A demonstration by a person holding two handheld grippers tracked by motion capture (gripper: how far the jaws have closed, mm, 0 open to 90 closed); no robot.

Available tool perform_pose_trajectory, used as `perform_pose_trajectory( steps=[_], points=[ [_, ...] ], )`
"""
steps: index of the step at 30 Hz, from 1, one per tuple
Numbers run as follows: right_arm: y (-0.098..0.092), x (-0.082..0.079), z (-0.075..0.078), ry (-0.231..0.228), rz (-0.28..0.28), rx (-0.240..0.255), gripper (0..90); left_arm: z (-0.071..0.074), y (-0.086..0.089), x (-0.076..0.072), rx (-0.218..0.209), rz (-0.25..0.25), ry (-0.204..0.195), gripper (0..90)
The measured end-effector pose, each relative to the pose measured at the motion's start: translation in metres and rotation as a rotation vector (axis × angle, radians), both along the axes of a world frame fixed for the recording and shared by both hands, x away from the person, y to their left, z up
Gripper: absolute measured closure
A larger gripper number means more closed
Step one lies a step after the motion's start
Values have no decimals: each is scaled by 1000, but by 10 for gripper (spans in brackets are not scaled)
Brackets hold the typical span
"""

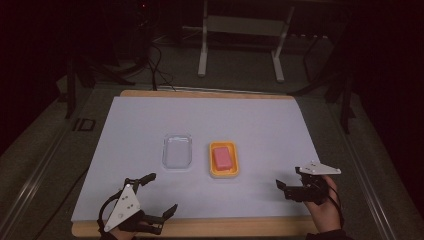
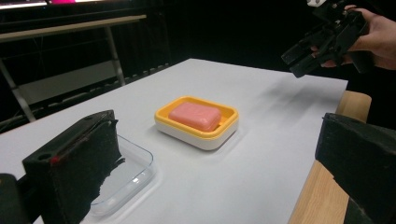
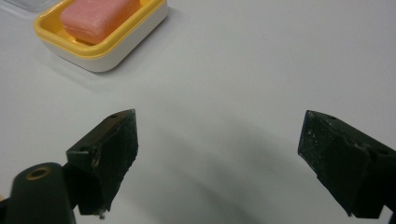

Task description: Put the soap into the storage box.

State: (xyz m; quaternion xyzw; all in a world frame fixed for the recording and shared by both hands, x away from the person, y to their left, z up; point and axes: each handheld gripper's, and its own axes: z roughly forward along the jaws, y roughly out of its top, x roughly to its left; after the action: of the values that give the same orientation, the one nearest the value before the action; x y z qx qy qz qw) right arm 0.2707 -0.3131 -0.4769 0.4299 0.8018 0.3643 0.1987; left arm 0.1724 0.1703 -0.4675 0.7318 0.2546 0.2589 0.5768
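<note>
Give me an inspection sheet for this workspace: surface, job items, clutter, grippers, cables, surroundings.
Surface: white sheet over a wooden table; wood shows at the near and far edges.
Job's things: pink soap bar lying in a yellow soap dish; clear plastic lid flat on the sheet beside the dish, apart from it.
Clutter: nothing seen.
Grippers: left gripper open, holding nothing, near the table's front edge; right gripper open, holding nothing, near the front right.
Cables: dark cables on the floor beyond the table.
Surroundings: dim room; white stand frame behind the table.
</note>
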Motion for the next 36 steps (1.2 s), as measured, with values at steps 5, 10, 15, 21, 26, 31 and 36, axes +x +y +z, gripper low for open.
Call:
perform_pose_trajectory(
  steps=[5,10,15,21,26,31,36],
  points=[
    [-5,-5,-5,5,-7,14,122,0,0,0,0,-2,2,5],
    [-7,-11,-8,23,-6,29,122,0,0,1,1,-2,3,5],
    [-7,-11,-14,44,-2,29,122,0,0,0,2,-2,2,5],
    [-5,-8,-16,16,0,24,122,0,0,1,-3,-9,7,5],
    [-5,-5,-17,5,6,33,122,0,0,1,-2,-14,8,5],
    [-4,-5,-17,1,16,46,122,1,0,1,-2,-10,9,5],
    [-4,-5,-17,-2,26,69,122,1,0,1,-3,-10,10,5]
  ],
)
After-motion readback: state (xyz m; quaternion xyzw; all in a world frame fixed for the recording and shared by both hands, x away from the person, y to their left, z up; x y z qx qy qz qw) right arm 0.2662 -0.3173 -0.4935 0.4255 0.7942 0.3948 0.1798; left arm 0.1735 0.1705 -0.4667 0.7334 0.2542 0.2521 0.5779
